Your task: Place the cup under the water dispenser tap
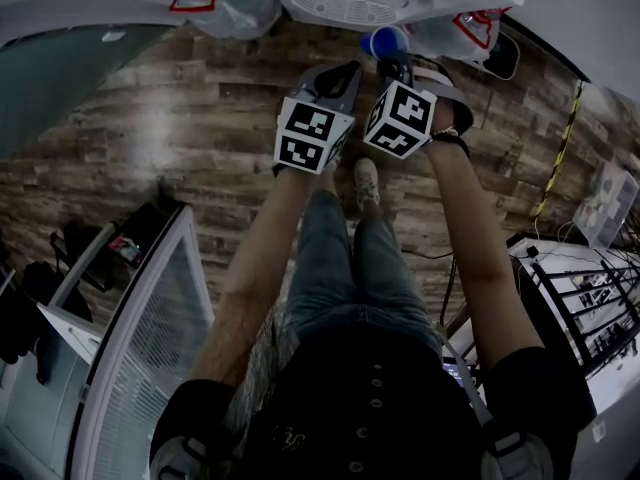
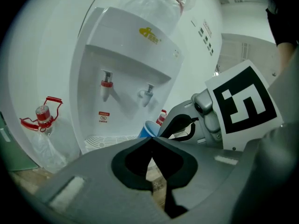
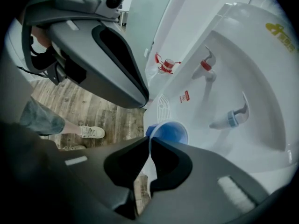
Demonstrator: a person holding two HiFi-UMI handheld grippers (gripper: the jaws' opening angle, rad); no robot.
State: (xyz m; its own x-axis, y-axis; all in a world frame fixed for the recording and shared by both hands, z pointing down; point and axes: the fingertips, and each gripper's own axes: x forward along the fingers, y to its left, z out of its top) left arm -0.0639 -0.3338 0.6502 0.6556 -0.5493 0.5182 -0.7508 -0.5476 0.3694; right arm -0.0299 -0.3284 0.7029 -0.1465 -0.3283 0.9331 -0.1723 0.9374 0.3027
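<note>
Wood-plank flooring (image 1: 200, 138) is lying under a white water dispenser (image 2: 121, 50), whose red tap (image 3: 207, 66) and blue tap (image 3: 230, 118) are being shown above a slotted drip grille (image 3: 164, 104). The blue cup (image 3: 170, 132) is being held upright in the air by the right gripper (image 3: 150, 146), whose jaws are being pressed together on the near wall at the rim. The cup is hanging near the front of the grille and lower than the taps, and it is not yet standing under either spout. The left gripper (image 2: 152, 141) is being carried just beside it, jaws closed on nothing.

For this step to be done well, the cup should be brought inward over the grille, centred beneath one spout and held level, so that the thin wall is not being buckled by the pinch. The base should be settled flat on the grille before the jaws are parted, and the rim should be steered clear of the spout. The empty gripper is best held outside the recess.
</note>
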